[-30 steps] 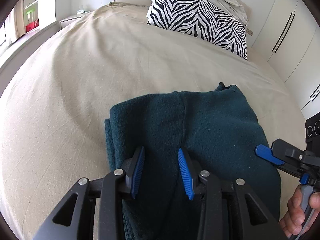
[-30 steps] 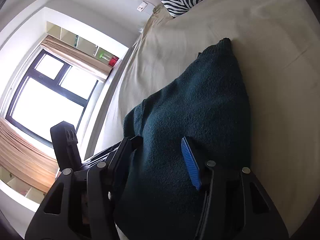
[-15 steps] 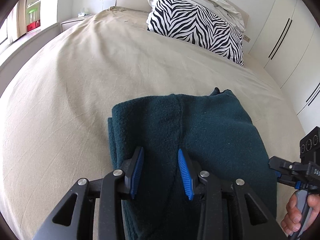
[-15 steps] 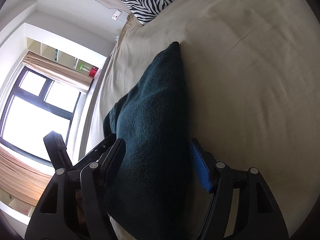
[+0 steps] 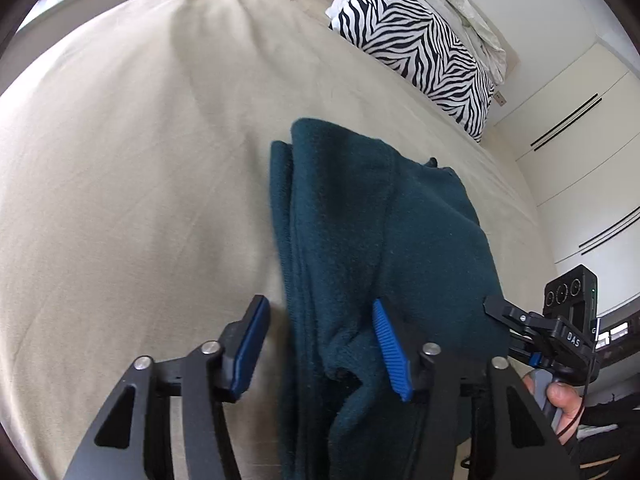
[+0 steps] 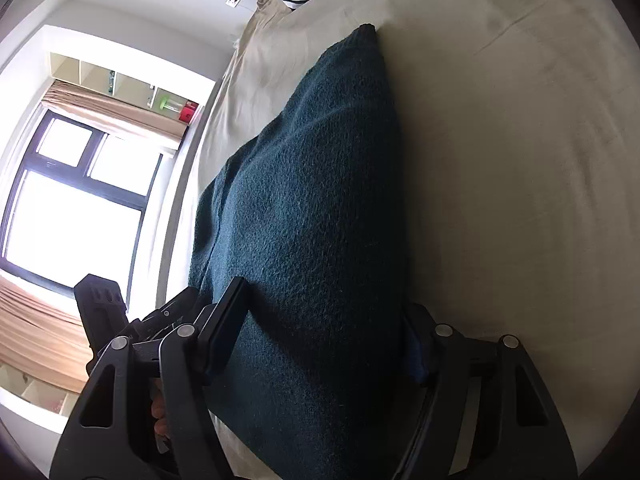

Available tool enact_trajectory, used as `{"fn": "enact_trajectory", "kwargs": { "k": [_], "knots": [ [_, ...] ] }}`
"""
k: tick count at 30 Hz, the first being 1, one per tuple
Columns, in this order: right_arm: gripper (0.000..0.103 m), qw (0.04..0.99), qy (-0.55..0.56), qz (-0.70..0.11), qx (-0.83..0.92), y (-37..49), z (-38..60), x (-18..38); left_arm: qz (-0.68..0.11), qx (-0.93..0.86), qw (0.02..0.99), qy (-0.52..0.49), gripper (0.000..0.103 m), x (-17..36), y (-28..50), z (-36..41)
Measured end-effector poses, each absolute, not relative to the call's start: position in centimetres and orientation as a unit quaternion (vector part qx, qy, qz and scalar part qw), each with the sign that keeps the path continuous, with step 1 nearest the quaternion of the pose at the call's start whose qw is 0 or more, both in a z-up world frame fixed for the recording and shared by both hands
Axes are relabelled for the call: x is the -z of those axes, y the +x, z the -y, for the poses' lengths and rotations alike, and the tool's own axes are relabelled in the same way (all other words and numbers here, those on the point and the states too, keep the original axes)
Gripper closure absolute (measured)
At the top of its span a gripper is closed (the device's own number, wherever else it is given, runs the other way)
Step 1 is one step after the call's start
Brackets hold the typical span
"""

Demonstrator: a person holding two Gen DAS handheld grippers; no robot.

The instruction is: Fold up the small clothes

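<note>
A dark teal fleece garment (image 5: 360,216), folded in several layers, lies on the beige bed sheet (image 5: 132,152) near its front edge. My left gripper (image 5: 320,344) is open, its blue pads straddling the garment's near left fold. In the right wrist view the garment (image 6: 312,208) fills the middle. My right gripper (image 6: 324,344) is open with its jaws wide either side of the garment's near right edge; its right pad is mostly hidden behind the cloth. The right gripper also shows in the left wrist view (image 5: 532,320), held by a hand.
A zebra-print pillow (image 5: 416,48) with a crumpled white cover on it lies at the head of the bed. White wardrobe doors (image 5: 580,152) stand on the right. A window (image 6: 68,208) with curtains and shelves is on the left side.
Both grippers have shifted outward to the garment's side edges. The left gripper has moved left and turned, its left pad now over bare sheet. The right gripper's jaws have spread around the right edge.
</note>
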State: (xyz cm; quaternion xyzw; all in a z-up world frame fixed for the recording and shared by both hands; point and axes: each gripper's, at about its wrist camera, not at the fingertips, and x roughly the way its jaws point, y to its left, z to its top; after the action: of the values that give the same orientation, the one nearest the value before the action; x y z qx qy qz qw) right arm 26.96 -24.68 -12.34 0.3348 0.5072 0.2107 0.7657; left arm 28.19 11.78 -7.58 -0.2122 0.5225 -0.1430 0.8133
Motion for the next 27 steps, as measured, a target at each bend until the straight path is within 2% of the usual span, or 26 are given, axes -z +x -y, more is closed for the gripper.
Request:
{"fn": "enact_trajectory", "kwargs": {
  "k": [5,10,12,21,27],
  "knots": [
    [0.048,0.776,0.31,-0.515,-0.191,26.4,24.0,11.7,-0.543,0.129,0.804,-0.204,0.056,8.5,28.8,-10.7],
    [0.063,0.78,0.299,-0.517,-0.188,26.4,24.0,11.0,-0.543,0.122,0.817,-0.148,0.076,7.5,28.7,-8.7],
    [0.066,0.783,0.301,-0.511,-0.189,26.1,24.0,10.3,-0.537,0.121,0.822,-0.148,0.078,6.7,28.3,-8.6],
    [0.068,0.788,0.319,-0.485,-0.207,20.5,26.8,5.8,-0.503,0.171,0.836,-0.135,0.078,1.6,22.2,-5.4],
    [0.068,0.789,0.324,-0.48,-0.203,14.3,30.0,5.1,-0.513,0.184,0.833,-0.099,0.078,3.0,17.3,-1.8]
  ]
}}
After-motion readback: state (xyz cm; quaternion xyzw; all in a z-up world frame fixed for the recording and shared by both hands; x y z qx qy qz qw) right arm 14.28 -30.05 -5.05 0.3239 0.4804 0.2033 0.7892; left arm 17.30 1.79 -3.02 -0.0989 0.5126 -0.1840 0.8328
